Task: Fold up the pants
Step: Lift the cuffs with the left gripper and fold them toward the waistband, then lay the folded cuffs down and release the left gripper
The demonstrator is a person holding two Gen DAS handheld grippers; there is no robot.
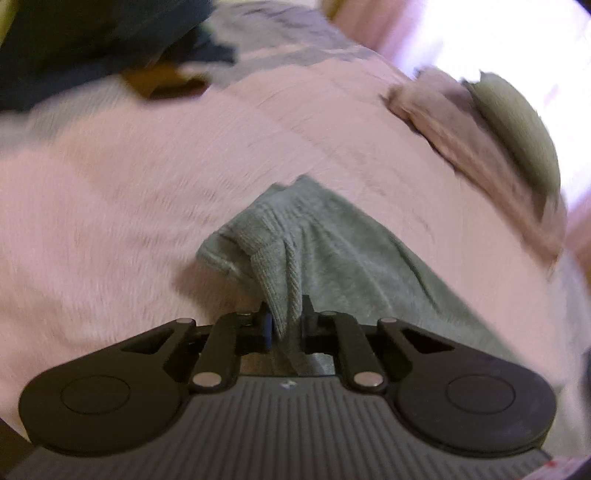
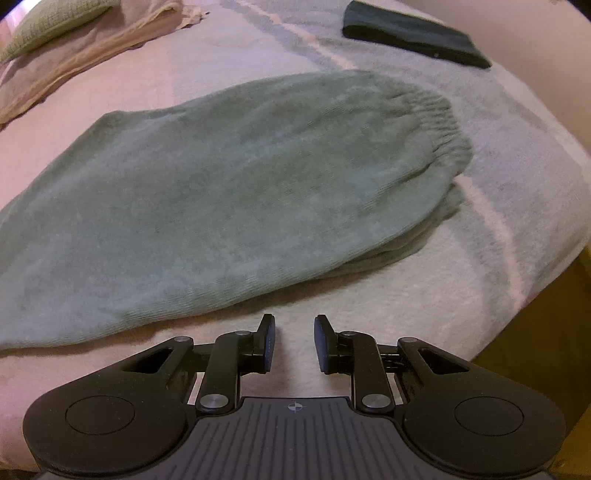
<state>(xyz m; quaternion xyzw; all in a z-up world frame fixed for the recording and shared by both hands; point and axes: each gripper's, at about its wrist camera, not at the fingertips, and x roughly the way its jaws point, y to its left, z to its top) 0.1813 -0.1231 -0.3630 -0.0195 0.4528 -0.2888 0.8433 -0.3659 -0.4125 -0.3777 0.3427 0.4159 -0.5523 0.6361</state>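
Note:
Grey-green ribbed pants (image 2: pixel 229 192) lie folded lengthwise on the bed, their elastic waistband (image 2: pixel 439 129) at the far right. In the left wrist view my left gripper (image 1: pixel 287 317) is shut on a bunched cuff end of the pants (image 1: pixel 280 273), lifted slightly off the blanket, with the leg trailing away to the right. In the right wrist view my right gripper (image 2: pixel 294 332) is open just above the blanket, a little in front of the pants' near edge, with nothing between its fingers.
A pink and grey blanket (image 2: pixel 480 258) covers the bed. A folded beige garment (image 2: pixel 74 55) with an olive cushion (image 2: pixel 48 22) lies at the far left. A dark folded cloth (image 2: pixel 413 33) sits at the far right. The bed's wooden edge (image 2: pixel 546 332) drops off on the right.

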